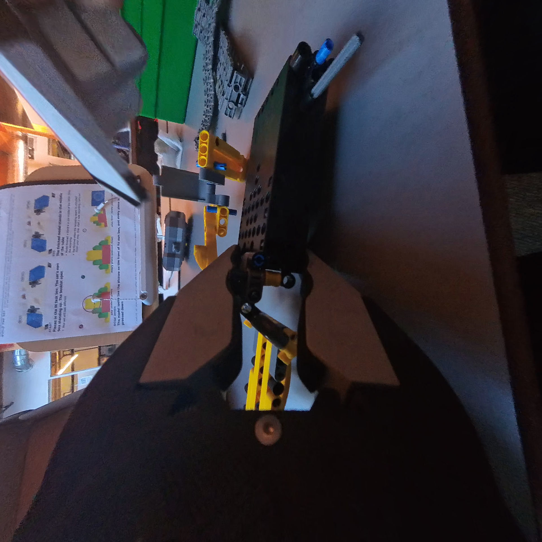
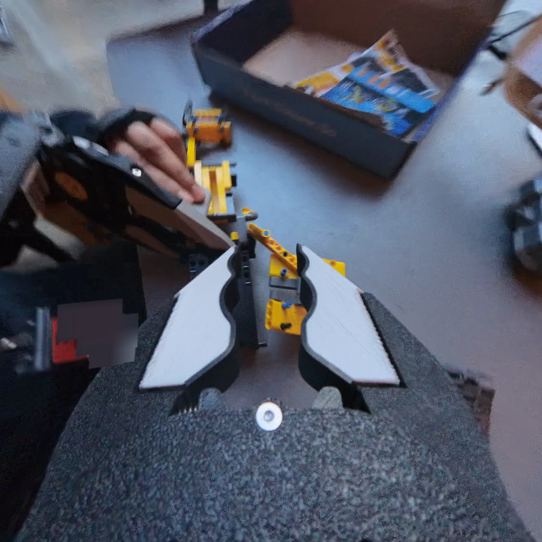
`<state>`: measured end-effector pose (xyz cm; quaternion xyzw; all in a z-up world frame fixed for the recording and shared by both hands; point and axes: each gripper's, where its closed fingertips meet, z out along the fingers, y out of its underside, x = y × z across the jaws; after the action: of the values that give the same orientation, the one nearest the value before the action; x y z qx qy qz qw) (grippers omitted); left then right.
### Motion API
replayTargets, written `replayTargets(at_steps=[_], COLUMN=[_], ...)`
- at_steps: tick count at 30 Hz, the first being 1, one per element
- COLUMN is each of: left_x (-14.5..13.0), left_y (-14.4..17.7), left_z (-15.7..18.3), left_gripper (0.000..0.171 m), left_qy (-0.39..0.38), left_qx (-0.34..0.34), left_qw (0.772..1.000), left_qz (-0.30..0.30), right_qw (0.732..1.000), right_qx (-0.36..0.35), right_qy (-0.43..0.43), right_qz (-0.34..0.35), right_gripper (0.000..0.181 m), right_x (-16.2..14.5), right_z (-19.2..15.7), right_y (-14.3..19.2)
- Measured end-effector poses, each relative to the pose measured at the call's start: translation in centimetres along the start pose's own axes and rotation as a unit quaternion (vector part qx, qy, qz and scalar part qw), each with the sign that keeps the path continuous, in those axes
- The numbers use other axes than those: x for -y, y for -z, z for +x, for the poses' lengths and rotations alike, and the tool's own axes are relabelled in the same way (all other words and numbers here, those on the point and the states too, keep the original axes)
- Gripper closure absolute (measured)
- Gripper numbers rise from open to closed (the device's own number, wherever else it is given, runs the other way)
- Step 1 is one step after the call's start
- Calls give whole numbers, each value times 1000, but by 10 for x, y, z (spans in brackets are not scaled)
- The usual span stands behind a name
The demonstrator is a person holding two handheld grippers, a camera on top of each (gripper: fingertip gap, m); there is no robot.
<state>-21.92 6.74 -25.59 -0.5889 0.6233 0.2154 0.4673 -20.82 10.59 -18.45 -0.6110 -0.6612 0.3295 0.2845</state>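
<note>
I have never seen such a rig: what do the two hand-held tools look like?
Each tool has a dark, grainy body with a silver screw, and two pale flat fingers edged in wavy black rubber. The left tool looks alike. The hand on it wears a black fingerless glove.

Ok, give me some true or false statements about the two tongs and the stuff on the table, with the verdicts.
1. The right tongs have their jaws apart. True.
2. A colourful booklet lies inside the dark cardboard box. True.
3. The brick model is red and white. False: it is yellow and black.
4. The green board sits between the fingers of the left tongs. False: it lies far beyond them; a black connector of the model is between the tips.
5. A hand rests on the left tongs. True.
</note>
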Motion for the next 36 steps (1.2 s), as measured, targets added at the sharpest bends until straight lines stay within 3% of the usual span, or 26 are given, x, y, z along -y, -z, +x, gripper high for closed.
replayTargets(at_steps=[2,5,8,12,14,17,19,21,27,28,30,34,36], left_x=[0,2,4,1,-3,0,0,-2,-4,-4,-3,-4,5], left_y=[0,3,3,2,1,5,6,2,-5,-5,-5,-4,1], left_z=[0,2,3,3,1,5,5,2,-3,-3,-3,-4,-4], left_gripper=[134,133,133,133,133,132,133,133,133,132,132,126,103], left_qy=[-12,-22,-16,32,63,114,111,107,107,111,112,157,211], left_qx=[7,7,2,-11,-11,-42,-30,-14,-7,-6,-5,-19,-54], left_qw=[1000,1000,1000,999,998,993,993,994,994,994,994,987,976], left_qz=[0,7,12,14,-5,12,14,1,-6,-9,-17,-16,19], right_qw=[991,944,924,916,927,982,991,992,987,988,986,990,990], right_qx=[-23,-73,-22,22,-6,-100,-92,-99,-133,-116,-95,-100,-117], right_qy=[102,257,303,322,309,157,44,40,45,30,8,-10,-26], right_qz=[-86,-193,-231,-238,-212,-23,82,62,-75,-95,-135,-103,-70], right_gripper=[148,160,154,163,172,178,178,178,177,172,146,147,148], right_x=[-11,-26,-30,-31,-22,42,68,56,2,-5,-16,4,11], right_z=[-7,2,-7,-9,-5,29,51,57,76,77,78,81,82], right_y=[-25,-49,-65,-73,-76,-45,-7,1,-35,-46,-60,-40,-12])
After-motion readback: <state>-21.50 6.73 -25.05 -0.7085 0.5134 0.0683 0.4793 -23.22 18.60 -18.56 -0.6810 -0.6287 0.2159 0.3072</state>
